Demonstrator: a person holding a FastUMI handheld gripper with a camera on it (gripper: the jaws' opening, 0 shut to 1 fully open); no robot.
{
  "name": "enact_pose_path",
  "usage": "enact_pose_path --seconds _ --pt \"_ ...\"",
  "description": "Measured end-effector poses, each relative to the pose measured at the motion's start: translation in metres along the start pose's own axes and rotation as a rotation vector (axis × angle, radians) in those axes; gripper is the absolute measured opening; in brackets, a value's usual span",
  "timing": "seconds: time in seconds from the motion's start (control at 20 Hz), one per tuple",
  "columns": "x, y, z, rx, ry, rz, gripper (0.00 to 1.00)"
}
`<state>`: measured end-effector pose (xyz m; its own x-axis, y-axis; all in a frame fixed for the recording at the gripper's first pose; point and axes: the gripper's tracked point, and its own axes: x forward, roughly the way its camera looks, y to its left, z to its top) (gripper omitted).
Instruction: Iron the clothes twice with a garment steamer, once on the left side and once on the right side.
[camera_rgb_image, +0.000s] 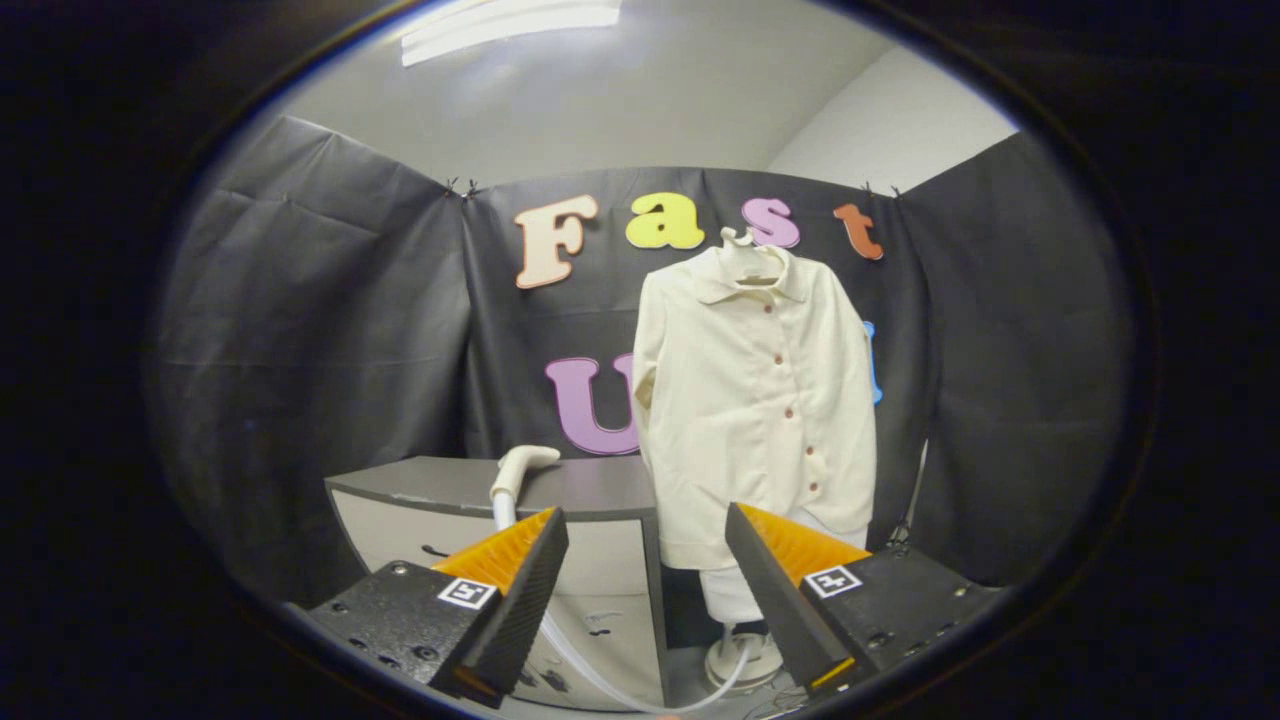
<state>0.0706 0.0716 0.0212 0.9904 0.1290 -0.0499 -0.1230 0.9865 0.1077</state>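
The claw (647, 540) is spread, holding nothing. Ahead, the steamer head (522, 466) rests on the table (590, 485); its hose (600, 672) partly hidden behind a finger (520, 590). The shirt (755, 400) hangs beyond.

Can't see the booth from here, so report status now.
Gripper open, holding nothing. Steamer head on grey cabinet, beyond one finger. Cream shirt hanging ahead, untouched. Nothing in the way.

The claw (647, 545) is wide open, with a big gap between its two fingers (520, 590). It holds nothing, and neither finger touches anything. Each finger is black on the outside and orange on the inner side, has a small square black-and-white tag near its base, and both point forward and a little upward.
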Motion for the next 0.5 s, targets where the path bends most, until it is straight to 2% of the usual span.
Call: enact_pose_path --seconds 0.5 --pt "0.114 0.059 0.001 0.098 0.174 0.097 0.96"
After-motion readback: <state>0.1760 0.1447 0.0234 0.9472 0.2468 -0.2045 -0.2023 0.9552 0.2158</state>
